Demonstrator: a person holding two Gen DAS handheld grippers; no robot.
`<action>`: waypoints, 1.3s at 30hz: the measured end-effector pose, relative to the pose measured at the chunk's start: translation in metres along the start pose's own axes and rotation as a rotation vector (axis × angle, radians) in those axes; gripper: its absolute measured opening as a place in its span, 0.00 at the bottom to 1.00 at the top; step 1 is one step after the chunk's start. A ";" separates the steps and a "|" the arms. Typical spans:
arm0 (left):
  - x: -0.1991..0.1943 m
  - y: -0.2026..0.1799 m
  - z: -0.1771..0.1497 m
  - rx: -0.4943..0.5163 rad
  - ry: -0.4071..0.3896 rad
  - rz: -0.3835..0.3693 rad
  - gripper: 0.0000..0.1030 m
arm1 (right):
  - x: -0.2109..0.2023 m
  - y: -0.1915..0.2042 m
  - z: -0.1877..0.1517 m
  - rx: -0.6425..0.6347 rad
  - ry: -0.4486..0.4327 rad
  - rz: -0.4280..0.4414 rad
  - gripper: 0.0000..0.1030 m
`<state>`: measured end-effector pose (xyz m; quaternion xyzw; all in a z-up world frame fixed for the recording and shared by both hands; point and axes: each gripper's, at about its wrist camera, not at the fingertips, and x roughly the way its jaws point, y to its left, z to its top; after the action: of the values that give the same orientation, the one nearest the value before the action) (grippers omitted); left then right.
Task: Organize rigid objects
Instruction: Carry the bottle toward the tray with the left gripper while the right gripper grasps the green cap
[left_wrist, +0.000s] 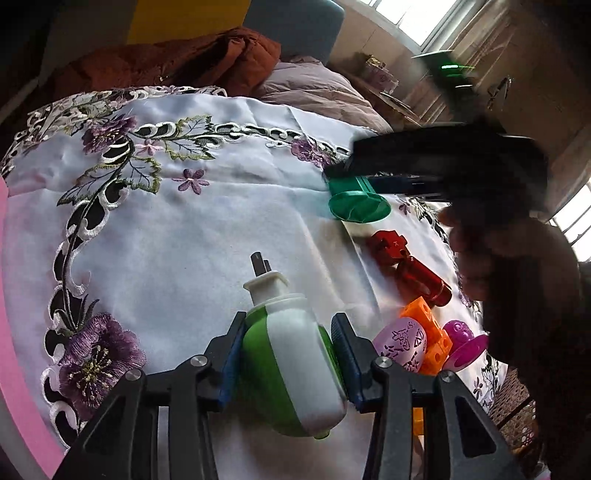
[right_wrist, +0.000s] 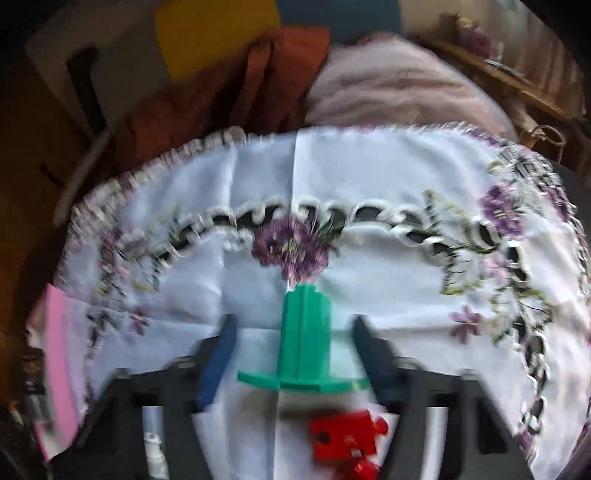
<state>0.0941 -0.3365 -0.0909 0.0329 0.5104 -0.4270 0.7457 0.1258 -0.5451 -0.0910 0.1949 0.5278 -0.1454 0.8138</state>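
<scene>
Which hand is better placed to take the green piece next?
Right. The right gripper already has its open jaws on both sides of the green piece, not yet touching it. The left gripper is busy holding the bottle.

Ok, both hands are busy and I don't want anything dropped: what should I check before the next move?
1. Left gripper grips green-and-white toy: ok, pads press both sides.
2. Right gripper grips green piece: not ok, gaps show beside its stem.
3. Green piece centred in right gripper: ok.
4. Right wrist view sharp: not ok, blurred.
5. Red piece apart from green piece: ok.
6. Bare tablecloth for placing: ok, ahead of the toy.
</scene>
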 end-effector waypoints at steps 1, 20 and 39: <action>0.000 0.000 0.000 -0.002 -0.004 -0.004 0.44 | 0.007 0.004 -0.001 -0.020 0.023 -0.019 0.30; -0.060 -0.002 -0.031 -0.007 -0.074 0.052 0.35 | -0.036 0.058 -0.071 -0.222 -0.040 0.144 0.30; -0.158 0.000 -0.068 -0.040 -0.237 0.186 0.35 | -0.013 0.051 -0.088 -0.228 -0.010 0.168 0.30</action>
<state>0.0262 -0.2081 0.0017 0.0146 0.4222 -0.3467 0.8375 0.0727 -0.4586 -0.1032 0.1441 0.5185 -0.0170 0.8427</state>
